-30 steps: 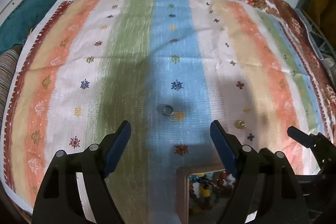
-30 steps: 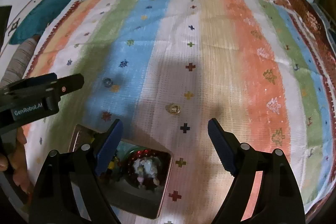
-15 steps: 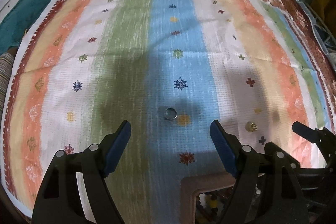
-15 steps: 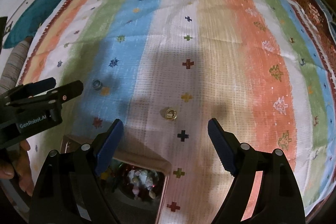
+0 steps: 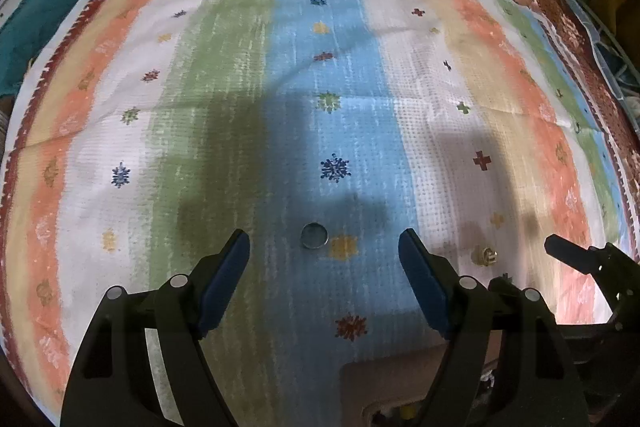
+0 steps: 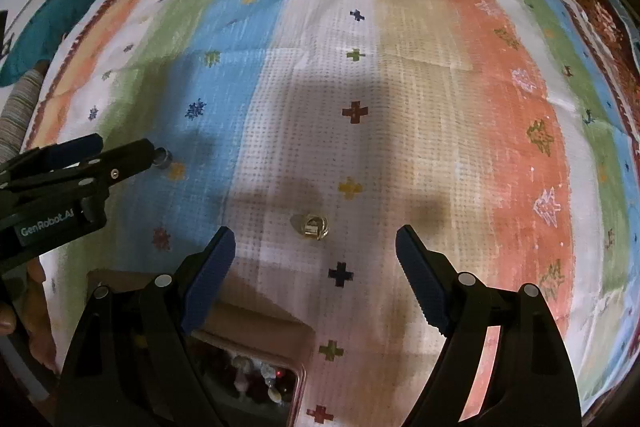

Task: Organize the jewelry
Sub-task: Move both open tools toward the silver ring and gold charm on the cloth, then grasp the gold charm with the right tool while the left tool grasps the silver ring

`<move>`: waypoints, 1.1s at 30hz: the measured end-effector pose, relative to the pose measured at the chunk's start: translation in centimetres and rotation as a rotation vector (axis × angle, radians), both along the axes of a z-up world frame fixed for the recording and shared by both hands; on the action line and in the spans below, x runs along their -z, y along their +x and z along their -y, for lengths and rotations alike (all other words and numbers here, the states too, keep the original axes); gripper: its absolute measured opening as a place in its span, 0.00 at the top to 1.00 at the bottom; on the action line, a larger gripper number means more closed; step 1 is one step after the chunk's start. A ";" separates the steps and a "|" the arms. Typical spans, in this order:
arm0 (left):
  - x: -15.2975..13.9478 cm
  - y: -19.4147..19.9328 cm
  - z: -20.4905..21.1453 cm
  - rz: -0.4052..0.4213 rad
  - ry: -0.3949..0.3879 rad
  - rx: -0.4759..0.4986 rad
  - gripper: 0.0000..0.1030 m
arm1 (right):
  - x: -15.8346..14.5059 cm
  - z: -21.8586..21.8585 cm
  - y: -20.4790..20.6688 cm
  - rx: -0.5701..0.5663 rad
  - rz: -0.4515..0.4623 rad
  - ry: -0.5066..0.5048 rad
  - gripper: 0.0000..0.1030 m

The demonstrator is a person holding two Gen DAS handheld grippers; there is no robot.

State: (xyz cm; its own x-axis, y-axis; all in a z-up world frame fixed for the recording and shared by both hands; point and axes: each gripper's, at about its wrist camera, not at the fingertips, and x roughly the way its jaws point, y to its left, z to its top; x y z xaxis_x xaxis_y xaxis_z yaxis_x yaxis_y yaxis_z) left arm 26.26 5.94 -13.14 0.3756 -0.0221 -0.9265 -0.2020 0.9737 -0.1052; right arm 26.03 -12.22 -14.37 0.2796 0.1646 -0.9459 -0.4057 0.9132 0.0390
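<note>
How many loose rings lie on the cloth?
2. A silver ring lies on the blue stripe, ahead of the left gripper. A gold ring lies on the white stripe, ahead of the right gripper. The box may hide more.

Both grippers are black plastic, with blue ribbed pads (image 5: 224, 279) and silver pivot screws (image 6: 466, 279). White "GenRobot.AI" lettering (image 6: 46, 223) marks the left gripper's (image 6: 94, 155) side.

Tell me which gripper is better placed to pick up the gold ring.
Right. The gold ring lies just ahead, centred between the right gripper's open fingers; the left gripper is lined up on the silver ring.
</note>
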 end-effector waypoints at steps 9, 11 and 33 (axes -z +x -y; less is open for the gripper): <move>2.3 1.5 -0.2 -0.064 0.011 0.034 0.45 | 1.1 -0.4 1.1 -0.006 -0.016 -0.020 0.20; 2.6 1.6 -0.5 -0.073 0.014 0.031 0.48 | 1.3 -0.4 1.4 -0.006 -0.024 -0.018 0.21; 4.1 2.3 -0.8 -0.096 0.022 0.047 0.80 | 3.2 -1.0 2.0 -0.039 -0.076 -0.029 0.81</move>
State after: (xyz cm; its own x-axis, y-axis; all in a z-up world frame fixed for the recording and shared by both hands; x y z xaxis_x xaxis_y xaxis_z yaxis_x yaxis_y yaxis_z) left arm 28.58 6.74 -17.23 0.2839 -0.0169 -0.9587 -0.1637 0.9843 -0.0658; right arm 28.03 -11.24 -17.53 0.2006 0.1462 -0.9687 -0.4380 0.8979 0.0448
